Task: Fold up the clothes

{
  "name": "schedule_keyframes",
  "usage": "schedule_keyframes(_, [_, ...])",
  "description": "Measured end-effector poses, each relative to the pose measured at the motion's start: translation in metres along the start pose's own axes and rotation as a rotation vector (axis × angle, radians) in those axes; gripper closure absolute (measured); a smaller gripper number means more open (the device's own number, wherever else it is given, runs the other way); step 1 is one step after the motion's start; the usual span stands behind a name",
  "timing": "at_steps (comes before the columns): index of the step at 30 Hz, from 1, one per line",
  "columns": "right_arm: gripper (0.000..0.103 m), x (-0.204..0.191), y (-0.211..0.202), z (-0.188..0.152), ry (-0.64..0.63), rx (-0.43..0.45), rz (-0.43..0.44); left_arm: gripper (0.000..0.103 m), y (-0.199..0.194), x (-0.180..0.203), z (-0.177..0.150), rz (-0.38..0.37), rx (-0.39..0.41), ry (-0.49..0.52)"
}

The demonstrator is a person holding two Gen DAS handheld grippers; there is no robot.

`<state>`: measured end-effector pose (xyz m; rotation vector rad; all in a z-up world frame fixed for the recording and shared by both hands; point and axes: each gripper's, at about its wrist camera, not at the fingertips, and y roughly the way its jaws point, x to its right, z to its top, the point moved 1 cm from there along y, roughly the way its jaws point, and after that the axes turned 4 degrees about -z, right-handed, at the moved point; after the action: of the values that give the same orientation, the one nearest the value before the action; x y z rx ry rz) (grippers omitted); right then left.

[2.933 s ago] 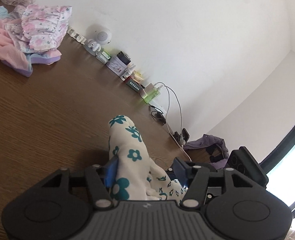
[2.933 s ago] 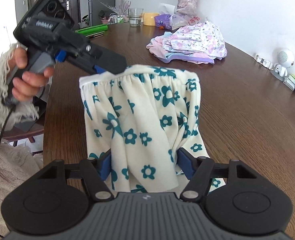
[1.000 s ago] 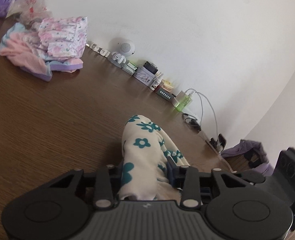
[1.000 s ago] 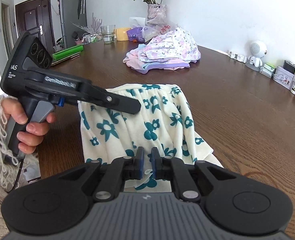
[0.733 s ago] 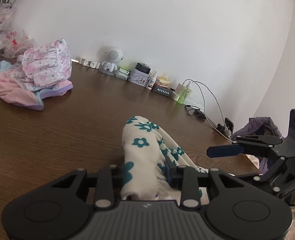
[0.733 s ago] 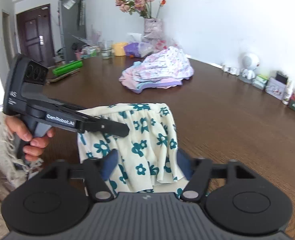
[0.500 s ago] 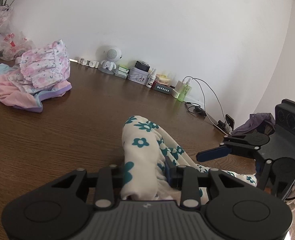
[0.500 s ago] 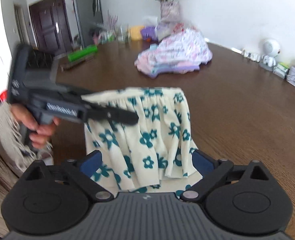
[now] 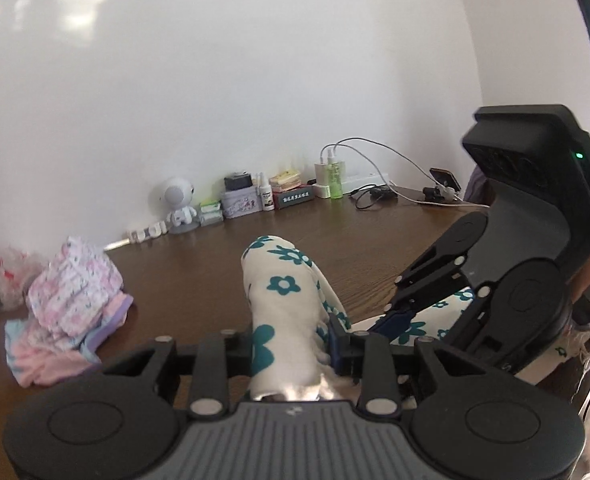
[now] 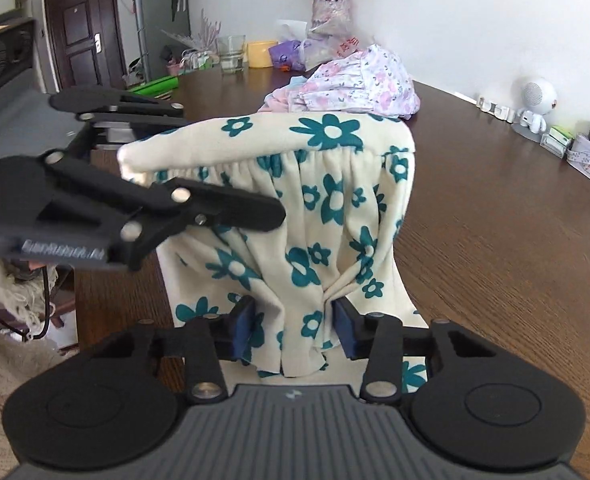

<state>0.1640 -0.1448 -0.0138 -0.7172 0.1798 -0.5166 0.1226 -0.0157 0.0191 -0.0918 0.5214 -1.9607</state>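
Note:
A cream garment with teal flowers hangs in the air above the brown table. My left gripper is shut on its gathered top edge, and the bunched cloth rises between the fingers. From the right wrist it shows at the left, gripping the top. My right gripper has its jaws partly apart with a lower fold of the garment between the blue pads; I cannot tell whether the pads press it. It also shows in the left wrist view.
A pile of pink and lilac floral clothes lies further along the table, also seen from the left wrist. Along the wall stand a white robot figure, small tins, bottles, cables. A vase, glass and yellow cup stand at the far end.
The right gripper's jaws, wide open half a second ago, have closed in around a lower fold of the garment. The left gripper has swung and lifted the top edge higher, still gripping it.

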Motion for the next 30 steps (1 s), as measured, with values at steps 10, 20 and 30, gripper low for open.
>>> schedule_keyframes(10, [0.042,0.004,-0.039,-0.019,0.077,0.055,-0.105,0.077,0.009,0.034,0.001,0.102,-0.022,0.290])
schedule_keyframes(20, [0.040,0.032,-0.106,-0.099,0.313,0.030,-0.300,0.077,0.028,0.107,-0.013,0.207,0.018,0.745])
schedule_keyframes(30, [0.050,0.023,-0.100,-0.120,0.262,0.051,-0.329,0.072,0.056,0.168,-0.036,0.040,-0.045,0.956])
